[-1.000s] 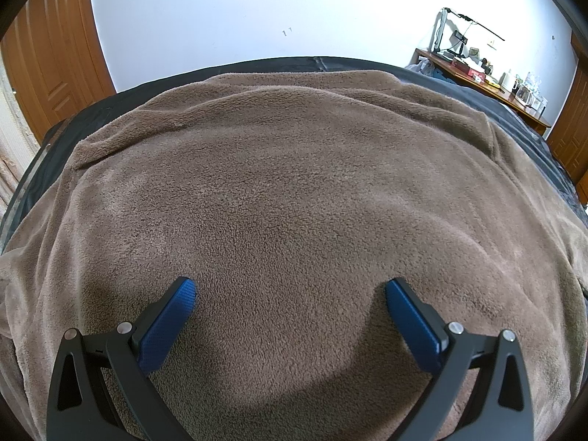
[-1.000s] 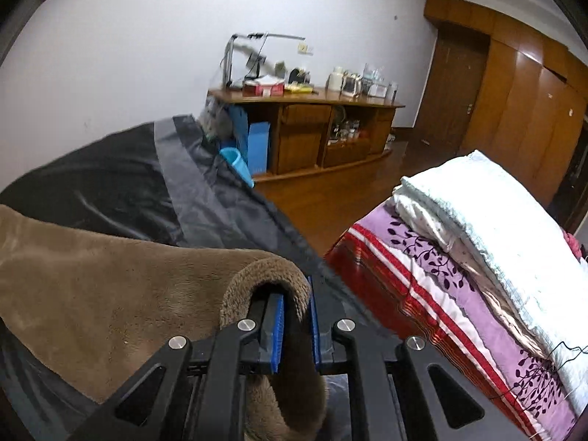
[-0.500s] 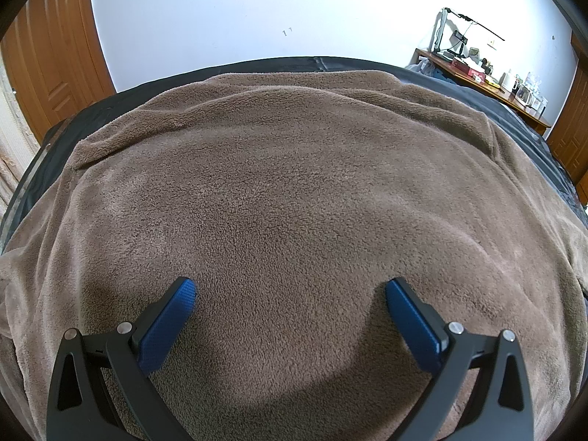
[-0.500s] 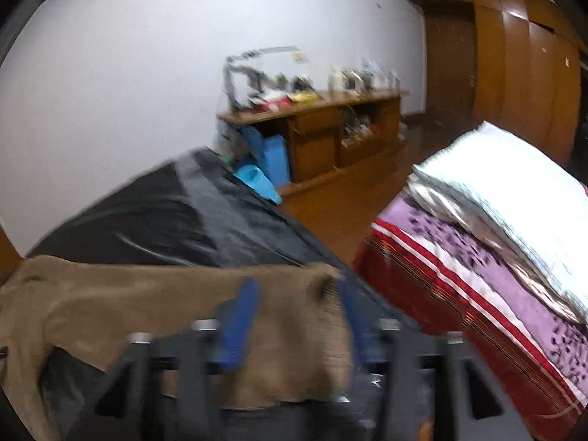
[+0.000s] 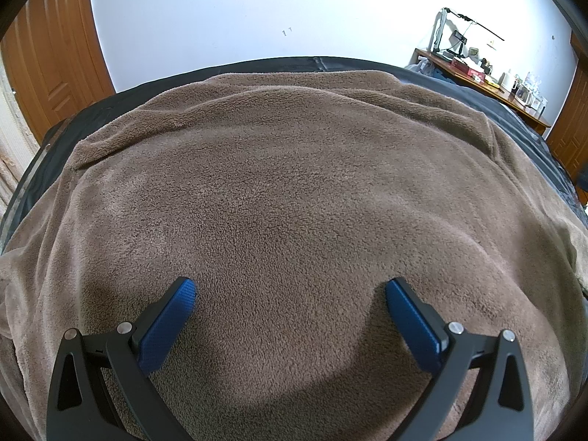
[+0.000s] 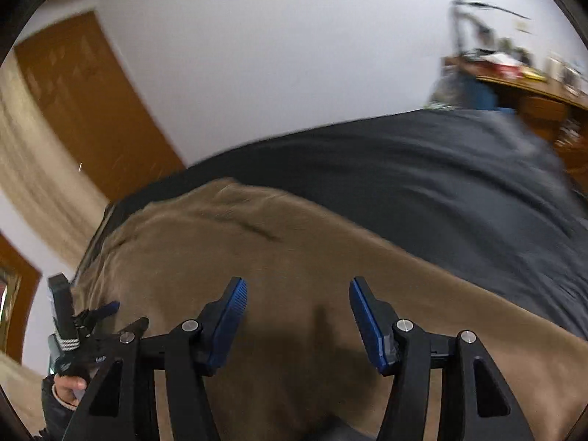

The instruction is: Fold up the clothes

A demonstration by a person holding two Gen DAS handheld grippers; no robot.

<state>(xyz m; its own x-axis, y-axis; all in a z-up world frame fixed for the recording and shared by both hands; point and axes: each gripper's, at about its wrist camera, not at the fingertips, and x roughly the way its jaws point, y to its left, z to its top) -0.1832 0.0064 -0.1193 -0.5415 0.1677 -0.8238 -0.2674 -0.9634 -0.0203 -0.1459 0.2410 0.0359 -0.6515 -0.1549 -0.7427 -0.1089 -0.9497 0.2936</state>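
Fleece garment (image 5: 294,191) spread flat over the bed (image 5: 92,121), both hand-held grippers above it.

Left hand-held gripper (image 5: 290,290) over the garment's near middle, fingers wide apart. Right hand-held gripper (image 6: 297,290) over the garment's near part, fingers apart, bare bed beyond and to the right. Door (image 5: 47,73) behind the bed at left; sideboard (image 5: 485,81) by the wall at far right.
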